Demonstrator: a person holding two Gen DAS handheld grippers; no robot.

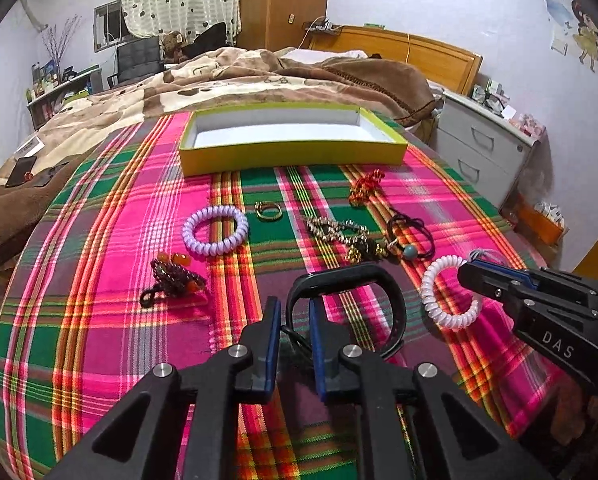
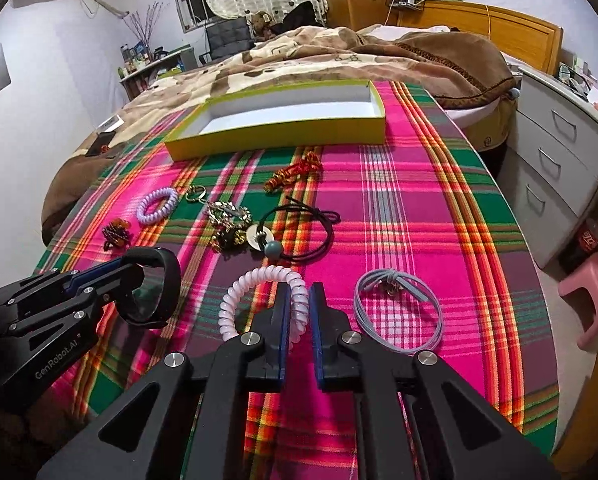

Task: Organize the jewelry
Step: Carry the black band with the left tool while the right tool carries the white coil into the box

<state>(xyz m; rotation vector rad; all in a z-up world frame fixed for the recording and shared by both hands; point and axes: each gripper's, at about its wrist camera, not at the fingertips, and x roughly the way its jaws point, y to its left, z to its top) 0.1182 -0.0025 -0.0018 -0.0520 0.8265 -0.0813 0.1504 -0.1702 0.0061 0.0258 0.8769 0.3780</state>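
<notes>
A yellow-green box [image 1: 291, 156] [image 2: 283, 134] with a white inside stands open at the far side of the plaid cloth. My left gripper [image 1: 295, 308] [image 2: 133, 266] straddles the near side of a black band [image 1: 351, 276] [image 2: 167, 280]; a gap shows between its pads. My right gripper [image 2: 299, 292] [image 1: 469, 270] straddles one side of a white coil bracelet [image 2: 259, 280] [image 1: 443, 300], also with a gap. A lilac coil bracelet [image 1: 215, 230] [image 2: 157, 204], dark bead bracelet [image 1: 175, 276], gold ring [image 1: 267, 211], gold chain pile [image 1: 347, 236], black cord with a teal bead [image 1: 411, 236] [image 2: 299, 232] and red knot [image 1: 365, 186] [image 2: 295, 174] lie on the cloth.
A grey cord loop [image 2: 399, 312] lies right of my right gripper. A bed with a brown blanket [image 1: 259, 76] is behind the table. White drawers [image 2: 559, 160] and a pink stool [image 2: 595, 300] stand to the right.
</notes>
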